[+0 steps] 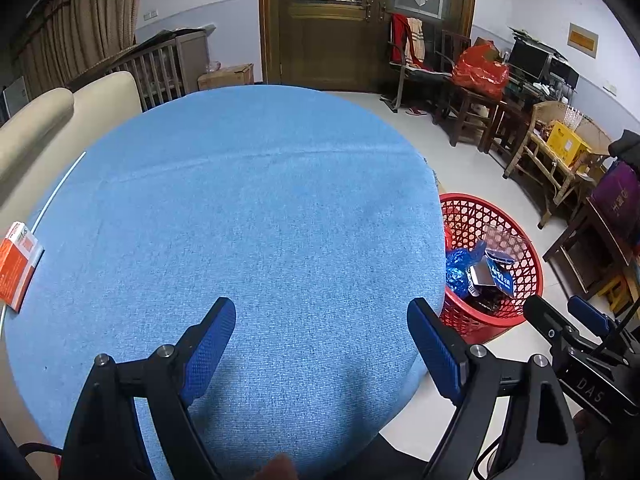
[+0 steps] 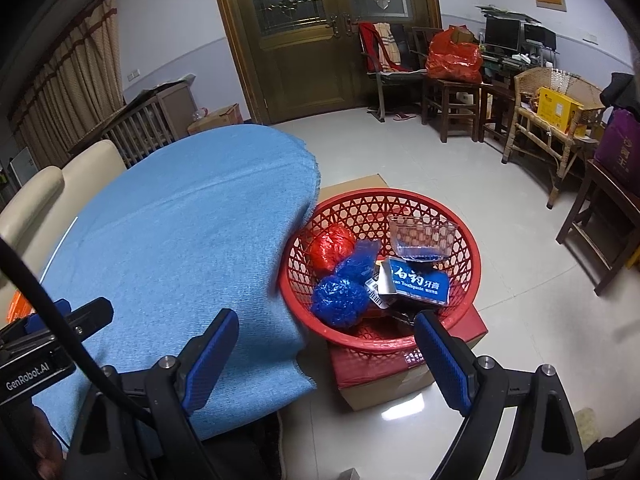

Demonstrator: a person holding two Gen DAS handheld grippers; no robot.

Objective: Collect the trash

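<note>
Left gripper [image 1: 322, 344]: jaws standing apart, nothing between them, hovering over the blue tabletop [image 1: 248, 208]; orange box [image 1: 18, 266] lying far to its left. Right gripper [image 2: 326, 354]: jaws apart, empty, pointing at the red basket [image 2: 468, 276] just ahead, holding a toothpaste box [image 2: 420, 282] and crumpled blue bags [image 2: 340, 300].

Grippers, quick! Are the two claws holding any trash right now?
Left gripper: open, holding nothing, over the blue table.
Right gripper: open, holding nothing, near the red basket.
</note>
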